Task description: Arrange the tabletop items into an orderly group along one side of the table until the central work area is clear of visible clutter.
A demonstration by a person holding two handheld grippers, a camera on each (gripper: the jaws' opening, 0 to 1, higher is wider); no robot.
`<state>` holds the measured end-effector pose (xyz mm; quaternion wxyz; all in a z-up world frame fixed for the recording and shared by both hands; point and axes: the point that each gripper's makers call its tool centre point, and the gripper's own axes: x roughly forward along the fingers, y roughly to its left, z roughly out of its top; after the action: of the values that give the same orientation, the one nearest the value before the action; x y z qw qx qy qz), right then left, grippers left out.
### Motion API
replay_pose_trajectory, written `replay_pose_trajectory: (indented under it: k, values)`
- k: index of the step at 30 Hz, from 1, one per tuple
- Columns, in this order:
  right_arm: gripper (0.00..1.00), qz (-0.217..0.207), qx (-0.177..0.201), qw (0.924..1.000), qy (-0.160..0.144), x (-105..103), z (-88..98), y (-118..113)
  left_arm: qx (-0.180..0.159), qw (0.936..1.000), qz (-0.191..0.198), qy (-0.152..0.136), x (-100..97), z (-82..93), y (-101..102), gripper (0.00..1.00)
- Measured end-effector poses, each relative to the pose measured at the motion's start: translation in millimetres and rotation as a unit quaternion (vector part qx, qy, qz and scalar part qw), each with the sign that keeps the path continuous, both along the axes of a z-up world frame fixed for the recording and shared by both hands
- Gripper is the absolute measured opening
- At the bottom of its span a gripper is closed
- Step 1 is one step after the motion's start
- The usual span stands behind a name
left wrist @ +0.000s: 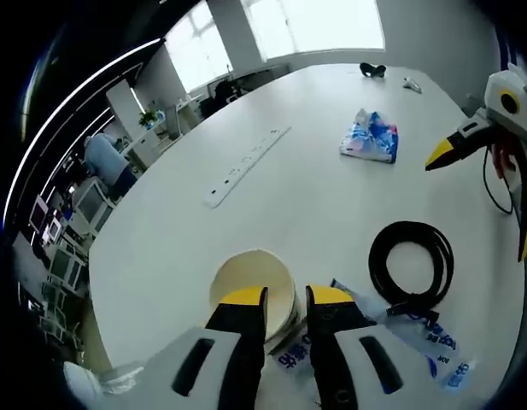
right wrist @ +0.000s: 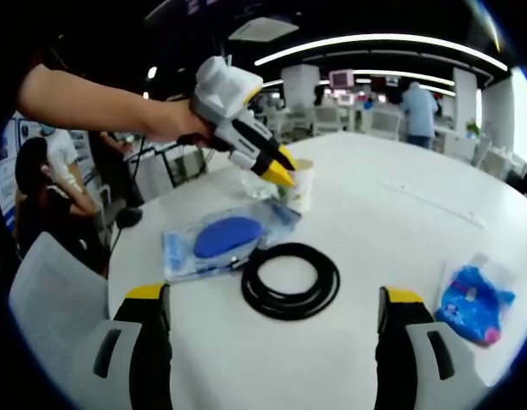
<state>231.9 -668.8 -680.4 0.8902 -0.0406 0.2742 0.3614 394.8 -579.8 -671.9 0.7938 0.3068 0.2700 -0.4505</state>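
Left tongs (left wrist: 286, 301) nearly closed on cup (left wrist: 253, 286) rim; right tongs (right wrist: 276, 309) wide open, empty, before cable (right wrist: 290, 279) beside cup on bench (left wrist: 280, 196).

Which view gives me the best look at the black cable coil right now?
The right gripper view: the cable coil lies whole and centred on the table, between that gripper's open jaws. The left gripper view also shows the coil, but off to the right, beside a clear bag.
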Motion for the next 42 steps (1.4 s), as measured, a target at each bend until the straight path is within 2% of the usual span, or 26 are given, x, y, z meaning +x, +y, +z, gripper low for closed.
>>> replay_pose_trajectory:
  k: [5, 14, 18, 24, 28, 32, 36, 42]
  values:
    - [1.00, -0.002, 0.007, 0.9999, -0.009, 5.3, 8.3, 0.7, -0.009, 0.9999, 0.011, 0.000, -2.9, 5.7, -0.3, 0.21]
    - [1.00, 0.000, 0.003, 0.9999, -0.017, 9.4, 16.0, -3.6, -0.056, 0.9978, 0.036, 0.000, -9.6, 23.4, -10.0, 0.35]
    - [1.00, -0.001, 0.003, 0.9998, -0.020, 10.4, 18.9, -4.2, -0.095, 0.9942, 0.051, 0.003, -12.8, 34.7, -14.8, 0.45]
    - [1.00, -0.001, 0.004, 0.9997, -0.025, 10.7, 23.3, -2.3, -0.116, 0.9915, 0.058, 0.003, -15.6, 47.6, -17.3, 0.56]
    - [1.00, 0.004, 0.003, 0.9996, -0.029, 9.7, 26.2, 1.1, -0.147, 0.9869, 0.065, 0.011, -20.5, 57.2, -23.3, 0.69]
    - [1.00, 0.007, 0.002, 0.9995, -0.032, 9.5, 28.4, 2.6, -0.159, 0.9845, 0.073, 0.011, -24.9, 63.0, -24.5, 0.73]
    - [1.00, 0.006, 0.002, 0.9994, -0.034, 9.3, 30.9, 2.5, -0.167, 0.9827, 0.079, 0.009, -29.8, 66.8, -23.8, 0.82]
    - [1.00, 0.005, 0.003, 0.9993, -0.037, 7.5, 32.1, 2.4, -0.178, 0.9800, 0.089, 0.015, -33.9, 70.8, -21.6, 0.87]
